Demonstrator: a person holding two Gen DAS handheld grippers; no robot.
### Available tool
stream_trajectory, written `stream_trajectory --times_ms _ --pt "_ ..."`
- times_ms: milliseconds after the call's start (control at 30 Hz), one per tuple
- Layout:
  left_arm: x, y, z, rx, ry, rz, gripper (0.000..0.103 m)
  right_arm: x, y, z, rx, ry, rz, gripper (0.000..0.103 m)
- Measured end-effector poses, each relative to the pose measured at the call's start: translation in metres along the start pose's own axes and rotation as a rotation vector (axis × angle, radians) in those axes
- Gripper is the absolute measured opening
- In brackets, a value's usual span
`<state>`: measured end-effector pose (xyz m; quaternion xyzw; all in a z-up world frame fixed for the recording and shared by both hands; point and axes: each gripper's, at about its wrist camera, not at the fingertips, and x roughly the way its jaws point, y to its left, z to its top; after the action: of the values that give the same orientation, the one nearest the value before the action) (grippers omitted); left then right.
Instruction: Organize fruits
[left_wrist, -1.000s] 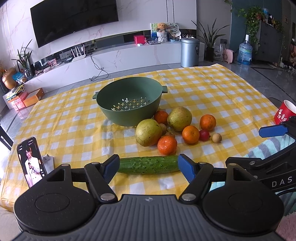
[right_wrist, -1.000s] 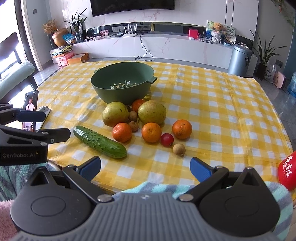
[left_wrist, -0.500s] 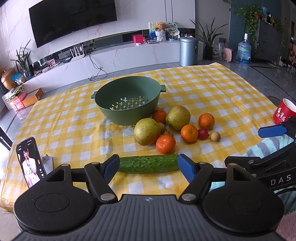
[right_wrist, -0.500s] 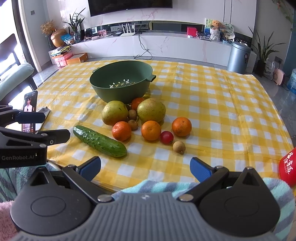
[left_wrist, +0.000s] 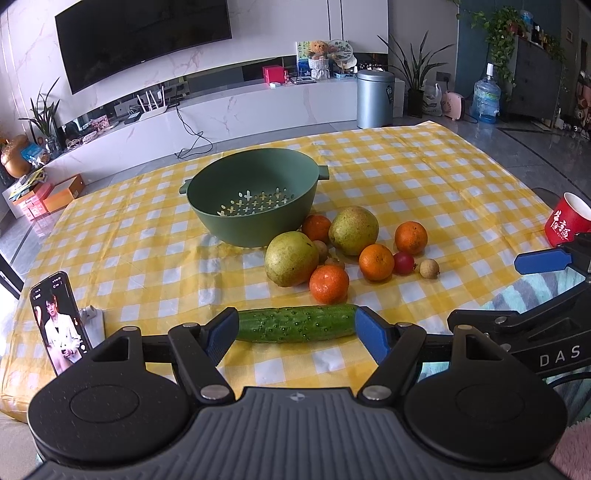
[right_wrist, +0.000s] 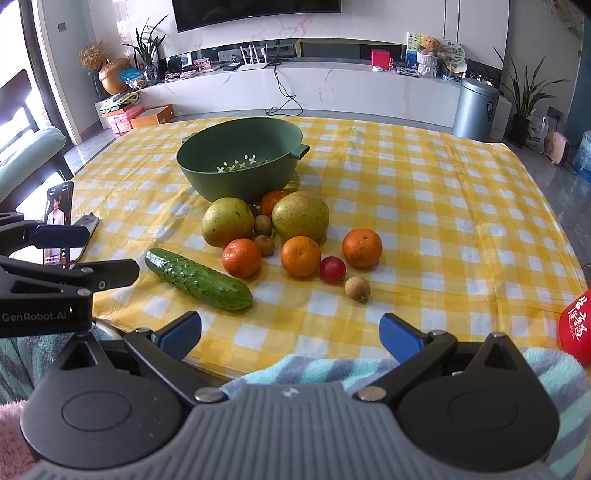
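Both tools are spread wide and hold nothing: the left hand-held gripper (left_wrist: 295, 326) frames the cucumber (left_wrist: 295, 324) lying near the table (right_wrist: 461, 206) edge; the right hand-held gripper (right_wrist: 290, 334) hangs short of the fruit cluster beside the empty green colander (right_wrist: 240, 158). Nudged, the round oranges (right_wrist: 300, 255) could roll apart; a bumped cucumber could slide off; "GenRobot.AI" and "DAS" are legible on the tools.

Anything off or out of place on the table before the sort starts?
One oddity: a cucumber lies among the fruit, at an angle near the front edge, apart from the cluster beside the empty green colander. A phone stands propped at the left edge. Nothing spilled or damaged. Both claws are open.
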<state>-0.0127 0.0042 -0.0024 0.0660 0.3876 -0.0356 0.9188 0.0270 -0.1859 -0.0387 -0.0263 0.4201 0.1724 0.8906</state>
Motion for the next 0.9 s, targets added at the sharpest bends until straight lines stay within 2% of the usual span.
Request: stream_trajectory --times_ms 500,667,833,900 --pt "0.003 -0.003 -0.002 0.006 0.018 -0.009 0.085 0.005 -0.002 -0.003 0.013 0.017 0.003 0.099" --pt "0.007 0.001 0.002 0.021 0.03 -0.036 0.084 0.01 -0.003 -0.002 0.02 0.031 0.002 0.099" --pt "0.016 0.005 0.011 0.053 0.049 -0.036 0.083 0.019 -0.003 0.003 0.023 0.048 0.003 0.099" --pt "0.021 0.008 0.016 0.056 0.06 -0.047 0.077 0.025 -0.003 0.006 0.023 0.053 0.004 0.099"
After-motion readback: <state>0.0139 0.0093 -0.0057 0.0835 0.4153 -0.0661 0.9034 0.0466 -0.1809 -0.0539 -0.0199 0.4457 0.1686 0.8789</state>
